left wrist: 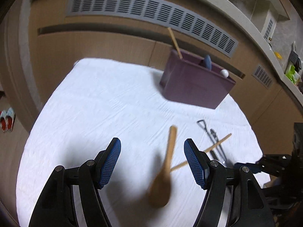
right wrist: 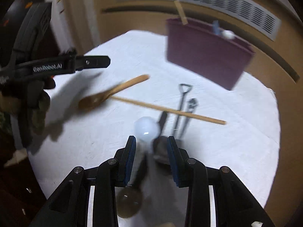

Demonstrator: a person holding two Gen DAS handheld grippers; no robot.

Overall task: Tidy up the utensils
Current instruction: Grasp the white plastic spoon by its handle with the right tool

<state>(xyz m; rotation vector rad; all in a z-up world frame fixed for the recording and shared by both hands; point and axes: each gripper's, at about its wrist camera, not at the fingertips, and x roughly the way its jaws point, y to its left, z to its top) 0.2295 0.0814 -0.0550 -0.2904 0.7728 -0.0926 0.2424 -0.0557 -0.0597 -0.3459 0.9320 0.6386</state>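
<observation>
While the left tongs [left wrist: 152, 162] stand wide with nothing gripped, a blurred wooden spoon [left wrist: 164, 172] shows between them over the white tabletop [left wrist: 90, 104]. Right tongs [right wrist: 151, 158] stand narrower; a white-bowled spoon [right wrist: 145, 127] lies in the gap, grip uncertain. Beyond: a thin wooden stick [right wrist: 170, 110], dark metal utensils [right wrist: 182, 109], then the purple holder [left wrist: 195, 83] at the far edge.

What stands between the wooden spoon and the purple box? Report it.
Nothing visible. Only bare white cloth lies between the wooden spoon and the purple box. The wooden stick and metal utensils lie off to the right. The open left gripper straddles the spoon.
</observation>
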